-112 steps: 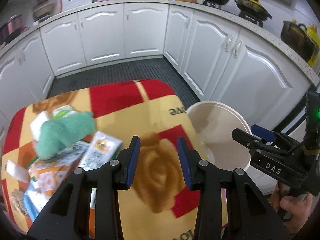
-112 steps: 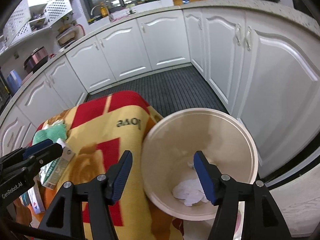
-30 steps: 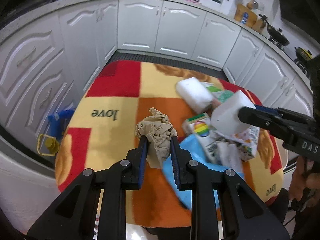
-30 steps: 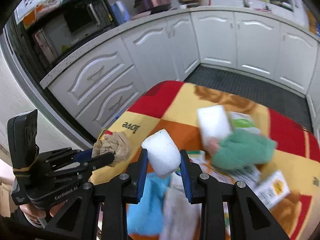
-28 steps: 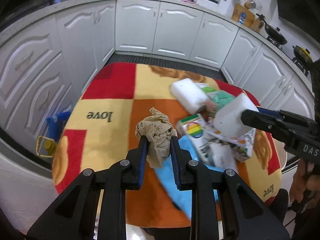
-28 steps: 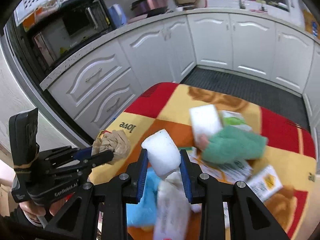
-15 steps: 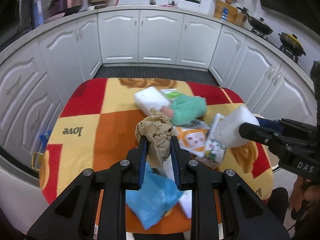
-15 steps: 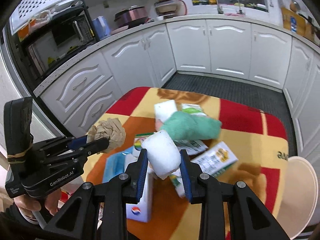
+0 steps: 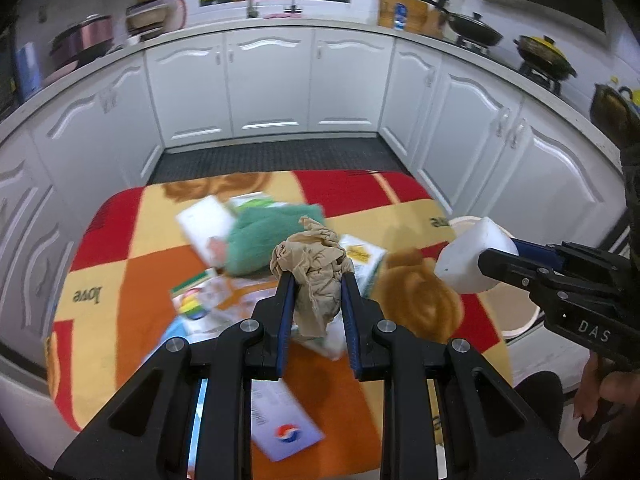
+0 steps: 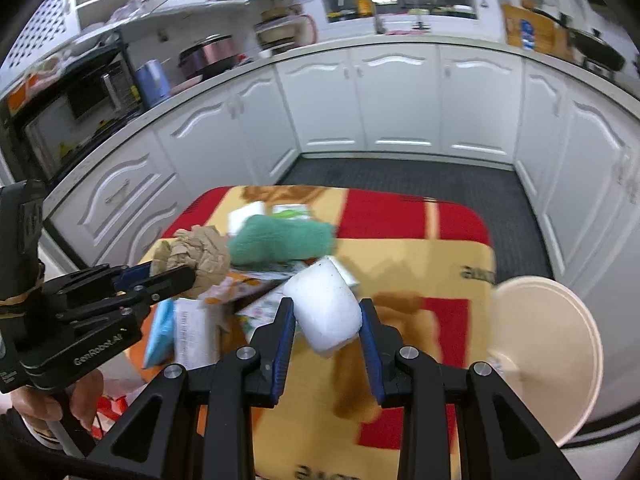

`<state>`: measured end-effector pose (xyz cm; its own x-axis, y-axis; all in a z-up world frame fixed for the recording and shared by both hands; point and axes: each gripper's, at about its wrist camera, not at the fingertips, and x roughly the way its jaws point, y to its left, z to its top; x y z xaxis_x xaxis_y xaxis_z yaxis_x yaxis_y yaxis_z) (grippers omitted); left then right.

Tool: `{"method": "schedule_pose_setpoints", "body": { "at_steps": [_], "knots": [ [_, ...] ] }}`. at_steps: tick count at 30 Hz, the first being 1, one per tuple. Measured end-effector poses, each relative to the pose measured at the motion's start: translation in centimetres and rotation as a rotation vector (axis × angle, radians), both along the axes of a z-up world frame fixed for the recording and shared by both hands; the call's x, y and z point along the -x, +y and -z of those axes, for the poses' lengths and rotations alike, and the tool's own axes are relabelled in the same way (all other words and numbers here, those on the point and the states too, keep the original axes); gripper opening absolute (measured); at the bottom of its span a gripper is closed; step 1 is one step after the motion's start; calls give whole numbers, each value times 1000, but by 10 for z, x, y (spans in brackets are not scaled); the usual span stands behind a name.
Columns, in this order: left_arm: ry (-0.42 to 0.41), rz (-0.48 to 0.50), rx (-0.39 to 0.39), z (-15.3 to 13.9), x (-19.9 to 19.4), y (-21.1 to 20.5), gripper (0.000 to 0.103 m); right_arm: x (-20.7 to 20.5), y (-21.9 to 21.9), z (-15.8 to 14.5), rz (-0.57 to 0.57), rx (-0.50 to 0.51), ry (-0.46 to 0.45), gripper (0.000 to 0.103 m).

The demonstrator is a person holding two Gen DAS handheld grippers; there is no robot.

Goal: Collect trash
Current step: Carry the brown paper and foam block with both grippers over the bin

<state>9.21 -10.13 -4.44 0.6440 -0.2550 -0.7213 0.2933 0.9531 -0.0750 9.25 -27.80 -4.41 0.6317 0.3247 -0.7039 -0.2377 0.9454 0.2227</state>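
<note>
Both your hands swung toward bin side since a second ago; cream round plastic bin [image 10: 548, 360] now in right view, beside table edge. Left gripper [image 9: 316, 304] clamped narrow on crumpled brown paper wad [image 9: 314, 268]. Right gripper [image 10: 326, 320] pinched on white foam chunk [image 10: 326, 308]. Green cloth [image 9: 264, 236], cartons remain on blanket-covered table [image 9: 100, 272]. Next, you likely carry over bin, release.

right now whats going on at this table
A person is clearing trash with tongs in each hand. The left tongs are shut on a crumpled brown paper wad; the right tongs are shut on a white foam block. More litter lies on the blanket-covered table, and a beige bin waits beside it.
</note>
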Motion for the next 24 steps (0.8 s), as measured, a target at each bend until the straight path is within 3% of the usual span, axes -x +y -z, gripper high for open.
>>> {"method": "schedule_pose_setpoints", "body": {
  "at_steps": [10,24],
  "knots": [
    [24,124,7,3,-4,-84,20,17,-83,7,162,15,10,30],
    [122,262,29,24,-20,-184,20,30,-164,35,313,41,66,30]
  ]
}}
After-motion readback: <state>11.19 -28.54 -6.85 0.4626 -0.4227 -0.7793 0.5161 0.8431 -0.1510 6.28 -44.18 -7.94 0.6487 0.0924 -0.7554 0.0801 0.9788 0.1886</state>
